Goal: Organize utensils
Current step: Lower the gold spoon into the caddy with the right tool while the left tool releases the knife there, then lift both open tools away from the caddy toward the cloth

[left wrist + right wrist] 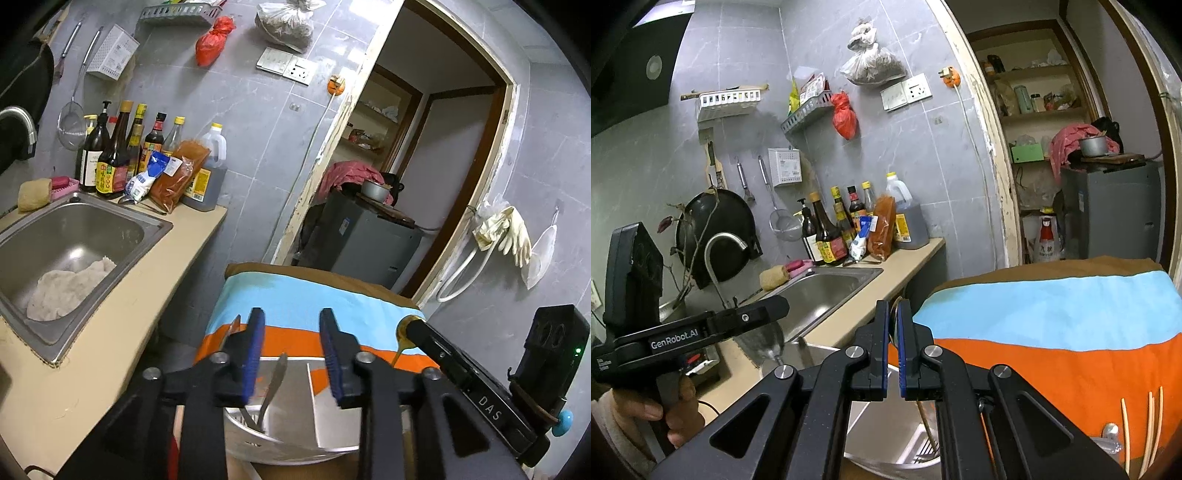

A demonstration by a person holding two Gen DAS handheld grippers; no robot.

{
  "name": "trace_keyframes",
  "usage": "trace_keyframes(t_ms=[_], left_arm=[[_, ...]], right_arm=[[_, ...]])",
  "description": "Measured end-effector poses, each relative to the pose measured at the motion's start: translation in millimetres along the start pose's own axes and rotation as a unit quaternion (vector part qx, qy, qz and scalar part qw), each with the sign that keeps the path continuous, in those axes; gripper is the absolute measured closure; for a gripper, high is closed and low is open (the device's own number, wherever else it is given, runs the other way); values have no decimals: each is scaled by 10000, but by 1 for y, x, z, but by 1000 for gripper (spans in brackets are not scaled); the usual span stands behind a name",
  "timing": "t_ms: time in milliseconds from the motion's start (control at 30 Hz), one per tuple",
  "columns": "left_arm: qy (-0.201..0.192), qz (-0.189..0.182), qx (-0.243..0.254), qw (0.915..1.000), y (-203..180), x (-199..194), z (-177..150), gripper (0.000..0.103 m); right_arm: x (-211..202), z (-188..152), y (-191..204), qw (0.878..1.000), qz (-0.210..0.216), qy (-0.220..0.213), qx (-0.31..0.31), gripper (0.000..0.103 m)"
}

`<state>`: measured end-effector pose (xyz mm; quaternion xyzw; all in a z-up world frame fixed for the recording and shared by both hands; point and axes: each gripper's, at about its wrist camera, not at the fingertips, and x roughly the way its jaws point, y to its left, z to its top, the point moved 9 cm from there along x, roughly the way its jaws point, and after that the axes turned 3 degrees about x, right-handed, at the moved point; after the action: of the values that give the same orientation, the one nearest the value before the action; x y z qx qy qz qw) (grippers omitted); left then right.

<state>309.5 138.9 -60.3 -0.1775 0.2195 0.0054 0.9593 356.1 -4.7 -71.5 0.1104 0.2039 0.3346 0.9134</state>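
Here, in the left wrist view, the left gripper (291, 354) is seen spread at lower centre, nothing pinched; one metal utensil (273, 387) stands below in the steel holder (295, 443) and could be knocked over.

In the right wrist view, the right gripper (893, 350) is pinched on one brass-coloured spoon (925, 417), which might slip. Three chopsticks (1150, 424) lie lower right on the striped cloth (1071, 332).

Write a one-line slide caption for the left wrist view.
Left gripper open above a utensil standing in a steel holder, beside the kitchen sink.
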Motion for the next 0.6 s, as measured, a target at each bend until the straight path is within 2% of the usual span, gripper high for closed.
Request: trace_keyframes(t_ms=[100,200,367,433,500,533,567,600], left_arm=[[-18,35,18,10000,-3,-5,2,72],[-131,37,-16,9999,-6,-11,7,64],[-285,86,-56,9995,-11,-20,20,61],[-356,111,-56,9993,-14,-23,25,54],[-459,120,-39,9989,-20,-28,31,51],[-485,126,-21,9987,-23,-29,32,50],[-522,146,20,9985,-28,-30,35,49],[-564,166,68,9982,-33,-31,37,48]], right_arm=[[-5,2,1,10000,18,-8,49,99],[-11,7,-2,9999,5,-48,137,99],[-24,21,-11,9995,-2,-122,275,98],[-30,28,-14,9994,-8,-168,307,98],[-41,38,-17,9992,-29,-256,311,96],[-45,42,-19,9991,-44,-295,301,86],[-52,48,-22,9989,-66,-368,292,71],[-57,52,-24,9987,-84,-418,295,64]])
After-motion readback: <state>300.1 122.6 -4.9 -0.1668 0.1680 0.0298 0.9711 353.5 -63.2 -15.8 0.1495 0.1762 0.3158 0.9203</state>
